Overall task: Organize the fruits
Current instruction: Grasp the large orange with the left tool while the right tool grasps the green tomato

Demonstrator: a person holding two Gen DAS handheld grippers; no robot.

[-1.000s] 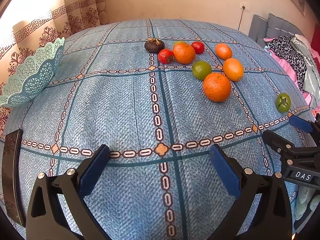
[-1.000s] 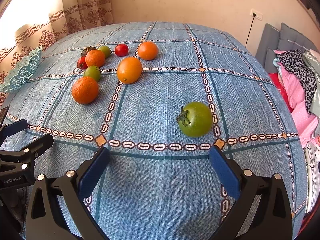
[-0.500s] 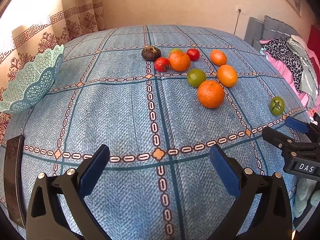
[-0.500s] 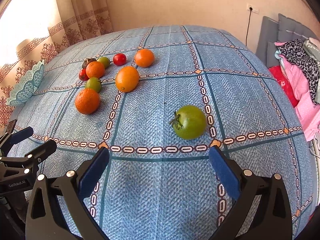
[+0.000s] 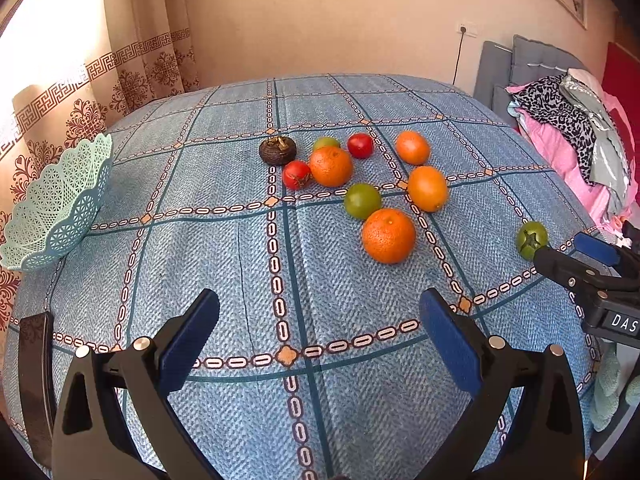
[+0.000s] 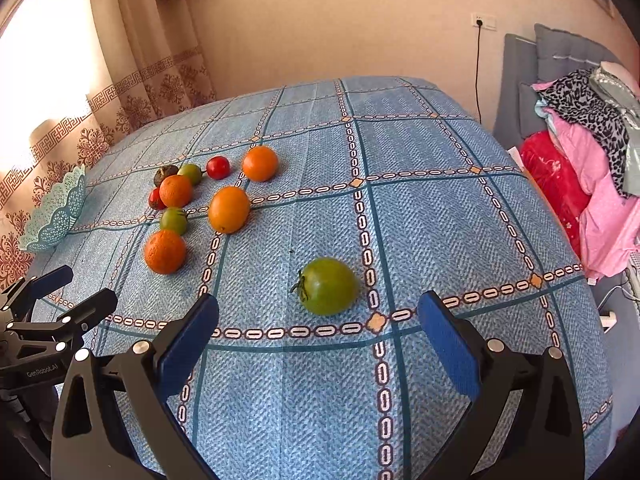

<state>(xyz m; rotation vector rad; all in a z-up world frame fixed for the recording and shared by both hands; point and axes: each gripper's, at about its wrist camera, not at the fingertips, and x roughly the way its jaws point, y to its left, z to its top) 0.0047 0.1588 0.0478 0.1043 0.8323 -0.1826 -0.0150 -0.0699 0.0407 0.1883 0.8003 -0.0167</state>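
Observation:
Several fruits lie grouped on the blue patterned tablecloth (image 5: 224, 264): a large orange (image 5: 388, 235), a green round fruit (image 5: 362, 201), further oranges (image 5: 427, 188), red tomatoes (image 5: 296, 174) and a dark mangosteen (image 5: 277, 150). A green tomato (image 6: 329, 286) lies apart, just ahead of my right gripper (image 6: 318, 328), which stands open and empty. My left gripper (image 5: 318, 326) is open too, above bare cloth, nearer than the large orange. A mint lattice basket (image 5: 56, 204) rests at the table's left edge, tilted. The right gripper (image 5: 576, 254) also shows at the left view's right edge.
A patterned curtain (image 5: 132, 68) hangs behind the basket. A grey headboard and a pile of pink and leopard-print clothes (image 6: 592, 140) lie right of the table. A dark flat object (image 5: 34, 384) lies at the near left table edge.
Both grippers have drawn back and tilted up, so more wall shows and the fruits sit lower in view. Both stay open. No fruit has moved.

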